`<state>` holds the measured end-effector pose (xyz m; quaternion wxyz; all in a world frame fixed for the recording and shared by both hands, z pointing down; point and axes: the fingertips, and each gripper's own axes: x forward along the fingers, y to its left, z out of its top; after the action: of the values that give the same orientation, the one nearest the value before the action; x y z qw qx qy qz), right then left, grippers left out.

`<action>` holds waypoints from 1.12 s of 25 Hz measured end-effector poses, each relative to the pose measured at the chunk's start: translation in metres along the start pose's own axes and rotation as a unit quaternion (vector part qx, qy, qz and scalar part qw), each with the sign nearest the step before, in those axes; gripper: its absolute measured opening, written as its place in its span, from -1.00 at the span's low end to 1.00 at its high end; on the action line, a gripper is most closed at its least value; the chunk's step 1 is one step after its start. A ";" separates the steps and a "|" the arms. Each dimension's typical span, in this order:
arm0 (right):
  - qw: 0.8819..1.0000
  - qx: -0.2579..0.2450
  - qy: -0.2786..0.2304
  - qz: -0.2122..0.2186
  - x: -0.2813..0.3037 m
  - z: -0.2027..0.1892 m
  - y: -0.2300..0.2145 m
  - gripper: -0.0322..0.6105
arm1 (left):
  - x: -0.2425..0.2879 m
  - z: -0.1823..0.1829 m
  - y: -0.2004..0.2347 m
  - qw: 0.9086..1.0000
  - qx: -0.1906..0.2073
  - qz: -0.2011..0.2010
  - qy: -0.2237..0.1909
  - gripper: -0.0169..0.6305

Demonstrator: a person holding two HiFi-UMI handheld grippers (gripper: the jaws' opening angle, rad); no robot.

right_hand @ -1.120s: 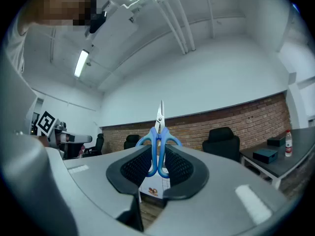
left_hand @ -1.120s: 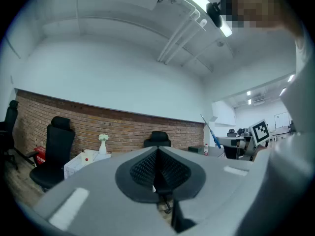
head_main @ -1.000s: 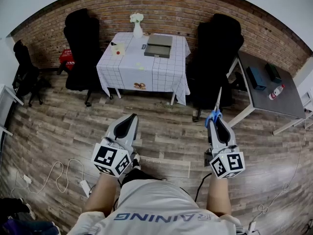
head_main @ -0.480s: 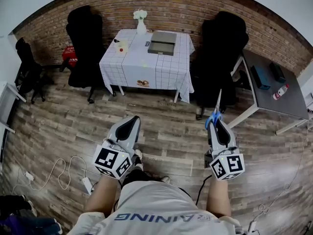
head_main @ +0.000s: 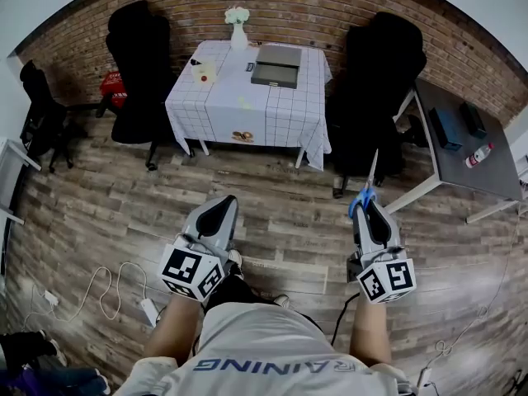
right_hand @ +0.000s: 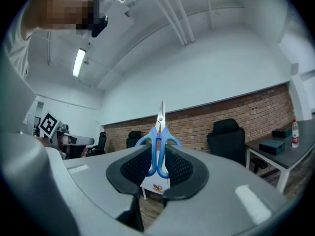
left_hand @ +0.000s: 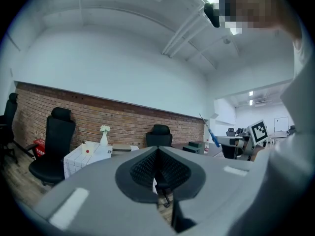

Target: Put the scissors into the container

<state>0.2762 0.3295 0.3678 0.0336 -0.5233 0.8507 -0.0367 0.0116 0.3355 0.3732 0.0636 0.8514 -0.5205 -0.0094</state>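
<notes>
Blue-handled scissors (head_main: 361, 195) stand with the blade pointing up and away, their handles pinched in my right gripper (head_main: 365, 208). In the right gripper view the scissors (right_hand: 158, 142) sit upright between the shut jaws of that gripper (right_hand: 158, 162). My left gripper (head_main: 219, 205) is held level at the left; its jaws (left_hand: 157, 156) are shut with nothing between them. A flat grey container (head_main: 275, 66) lies on the table with the white checked cloth (head_main: 247, 110), well ahead of both grippers across the wooden floor.
A white vase of flowers (head_main: 238, 28) and a small pale cup (head_main: 202, 70) share the table. Black office chairs (head_main: 136, 73) (head_main: 375, 89) flank it. A grey desk (head_main: 462, 151) with boxes and a bottle stands at the right. Cables (head_main: 99, 291) lie on the floor at the left.
The table and chairs have shifted slightly and look a little nearer. Both grippers keep their pose, and the scissors stay in the right one.
</notes>
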 end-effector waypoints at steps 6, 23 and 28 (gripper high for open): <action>1.000 -0.010 0.008 -0.014 0.058 0.004 0.006 -0.58 | 0.039 0.007 0.052 1.000 -0.008 -0.017 -0.002 -0.94; 0.997 -0.068 0.025 -0.038 0.236 0.025 0.066 -0.58 | 0.123 0.048 0.224 0.997 -0.021 -0.067 -0.007 -0.94; 0.997 -0.059 0.026 -0.033 0.274 0.023 0.061 -0.58 | 0.135 0.044 0.251 0.998 -0.025 -0.058 -0.002 -0.94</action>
<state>0.1005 0.1114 0.3342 -0.0206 -0.5510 0.8342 -0.0009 -0.1524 0.0988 0.3662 0.0831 0.8781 -0.4703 -0.0278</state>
